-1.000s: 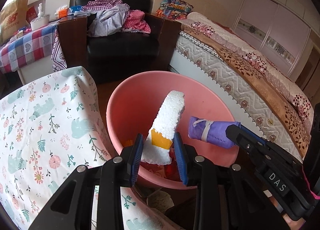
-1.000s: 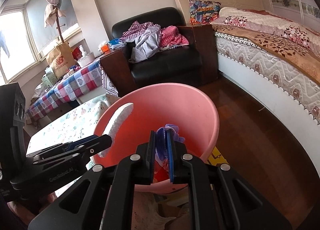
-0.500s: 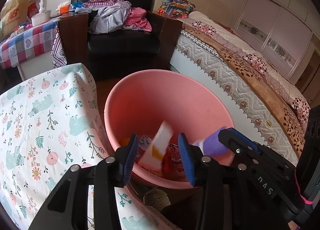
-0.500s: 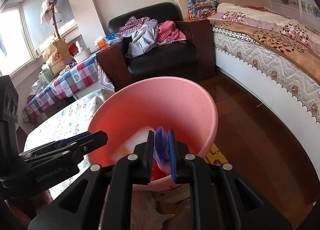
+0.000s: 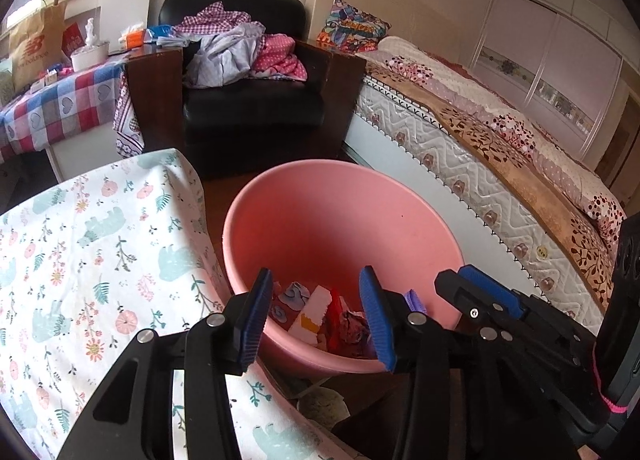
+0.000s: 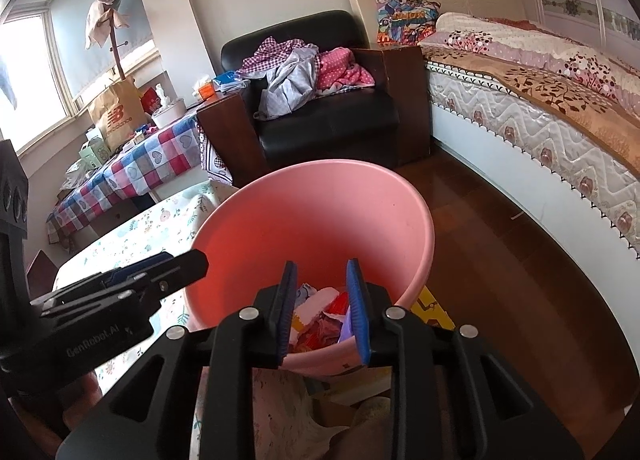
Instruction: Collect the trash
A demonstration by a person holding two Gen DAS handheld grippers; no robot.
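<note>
The white foam strip with an orange label (image 5: 314, 310) and the purple wrapper (image 6: 347, 325) lie at the bottom of the round pink plastic bin (image 5: 400, 216), among other crumpled scraps. The left tongs (image 5: 316, 316) stand wide and empty above the bin. The right tongs (image 6: 322, 310) have just been opening, and nothing is pressed between them. This drop looks finished; whether more trash waits on the floral tabletop (image 5: 80, 260) I cannot tell.
</note>
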